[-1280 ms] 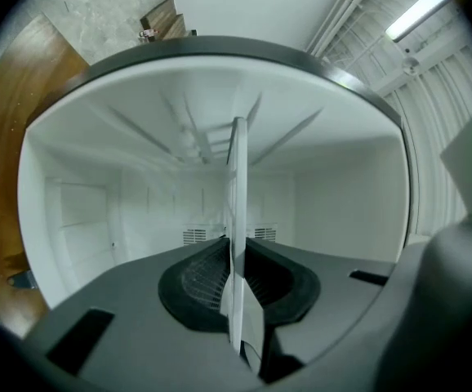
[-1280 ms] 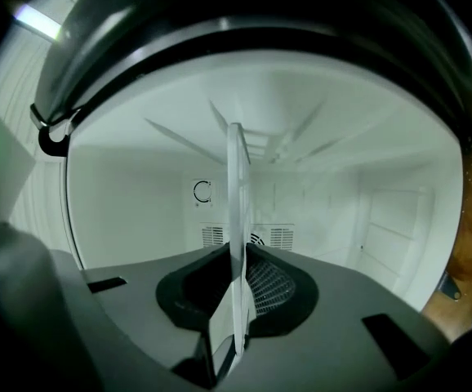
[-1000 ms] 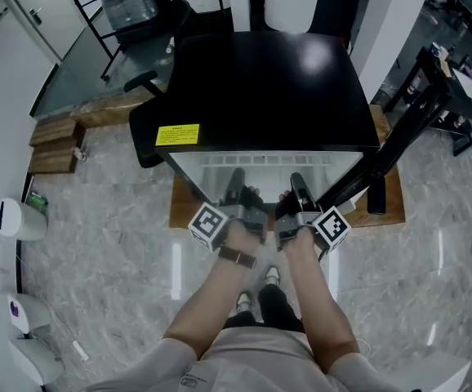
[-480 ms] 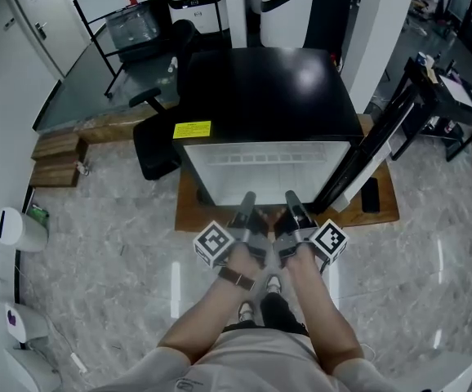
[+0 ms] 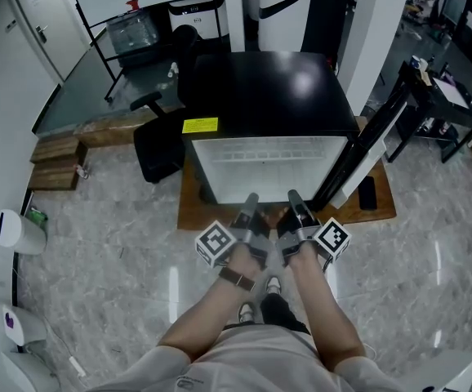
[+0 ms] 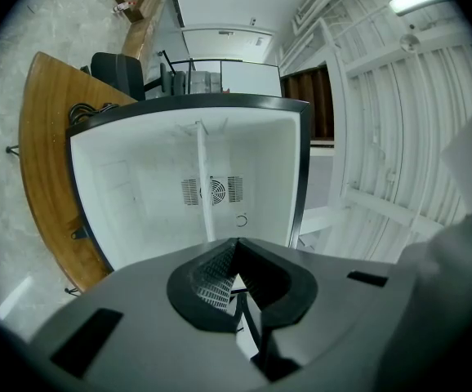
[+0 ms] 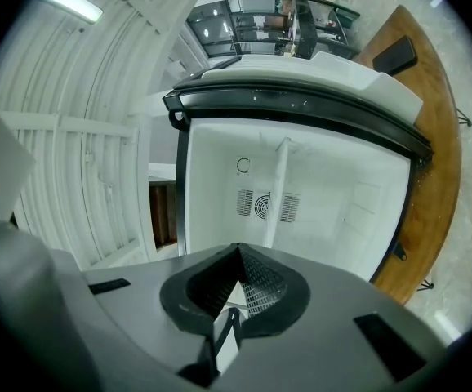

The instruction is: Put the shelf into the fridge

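Head view: the person stands facing a compact black fridge (image 5: pixel 260 96) that rests on a low wooden platform (image 5: pixel 189 211) on the marble floor (image 5: pixel 113 235). The fridge door (image 5: pixel 357 160) is swung open to the person's right, exposing the white cavity (image 5: pixel 260 170). A yellow label (image 5: pixel 200 125) is fixed at the front left corner of the fridge top. A black office chair (image 5: pixel 158 141) stands just beside the fridge on its left. The left gripper (image 5: pixel 249 198) and right gripper (image 5: pixel 295 196) are held side by side, near each other, in front of the opening and outside the cavity, with their tips aimed at it. Left gripper view: the fingers (image 6: pixel 211 272) are pressed together at the tips with nothing between them. Right gripper view: the fingers (image 7: pixel 260 288) are likewise pressed together and empty. The shelf (image 6: pixel 206 186) sits inside the fridge, about midway across the cavity. It is seen edge-on as a thin white strip that passes in front of the round fan vent (image 6: pixel 213 191) on the rear wall. Both gripper cameras are rolled sideways, so the strip appears upright in those views. Neither gripper touches the shelf; both are well apart from it.
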The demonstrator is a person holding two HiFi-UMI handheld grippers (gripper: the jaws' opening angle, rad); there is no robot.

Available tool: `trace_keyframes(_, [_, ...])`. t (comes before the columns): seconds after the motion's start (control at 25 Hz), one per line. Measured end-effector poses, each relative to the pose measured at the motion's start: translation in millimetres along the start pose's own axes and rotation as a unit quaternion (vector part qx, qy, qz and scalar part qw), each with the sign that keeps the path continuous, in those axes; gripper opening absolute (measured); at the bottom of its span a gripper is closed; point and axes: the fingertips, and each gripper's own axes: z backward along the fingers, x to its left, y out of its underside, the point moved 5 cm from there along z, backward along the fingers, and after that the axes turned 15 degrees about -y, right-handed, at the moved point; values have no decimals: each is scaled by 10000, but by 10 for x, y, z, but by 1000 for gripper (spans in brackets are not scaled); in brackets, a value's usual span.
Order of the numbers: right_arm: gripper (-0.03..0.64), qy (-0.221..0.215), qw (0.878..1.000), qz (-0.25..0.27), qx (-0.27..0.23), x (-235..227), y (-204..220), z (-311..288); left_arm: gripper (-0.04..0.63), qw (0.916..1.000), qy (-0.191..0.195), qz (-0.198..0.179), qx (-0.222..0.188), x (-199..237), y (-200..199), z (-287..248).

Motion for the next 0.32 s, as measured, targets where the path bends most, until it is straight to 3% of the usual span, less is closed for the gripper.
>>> trace_keyframes(0.32, [21,-23,10000,9,62,13,44,-15,6,10000,19,-3,-48,20,-45,34])
